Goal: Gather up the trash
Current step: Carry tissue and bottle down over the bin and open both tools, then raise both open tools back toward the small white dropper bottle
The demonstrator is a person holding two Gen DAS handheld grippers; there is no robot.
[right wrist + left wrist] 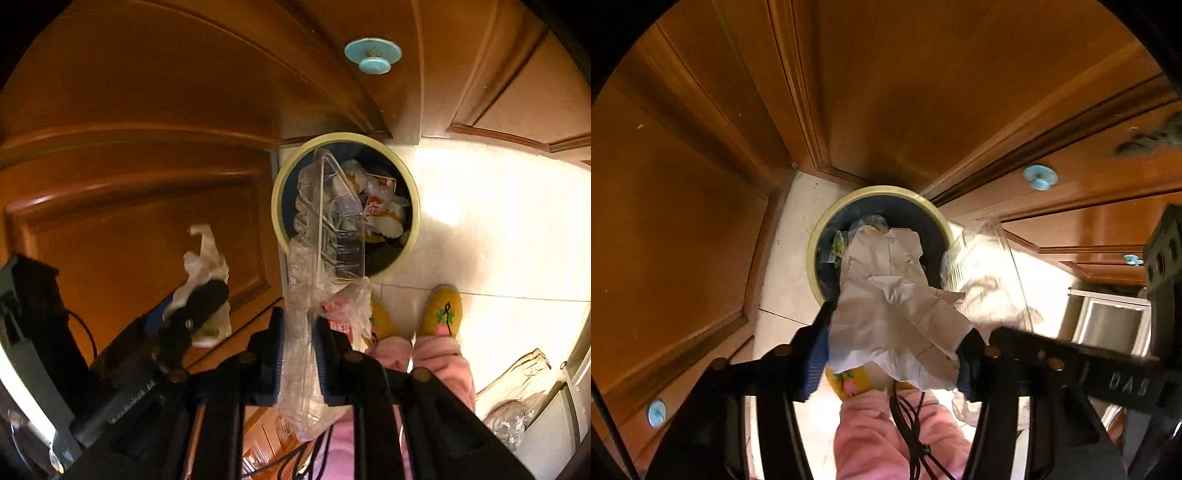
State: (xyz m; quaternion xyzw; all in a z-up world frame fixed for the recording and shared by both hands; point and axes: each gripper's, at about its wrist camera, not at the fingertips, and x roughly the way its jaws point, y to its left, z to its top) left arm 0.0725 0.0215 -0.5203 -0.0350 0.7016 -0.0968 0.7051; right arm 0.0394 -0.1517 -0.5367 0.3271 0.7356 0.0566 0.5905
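Above the round bin on the floor, the left gripper has its jaws about half spread with crumpled paper between them, seemingly touching both pads, while the right gripper, jaws narrow, pinches clear plastic packaging reaching over the bin's rim.

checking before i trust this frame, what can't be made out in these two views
- Trash bin, left wrist view: most of its inside is hidden by the crumpled paper in the left gripper.
- Right wrist view: the clear plastic tray and the plastic wrap in the right gripper cover part of the bin's contents; printed labels are too small to read.
- Person: only pink trousers and yellow slippers show; the frame edge cuts off the rest.
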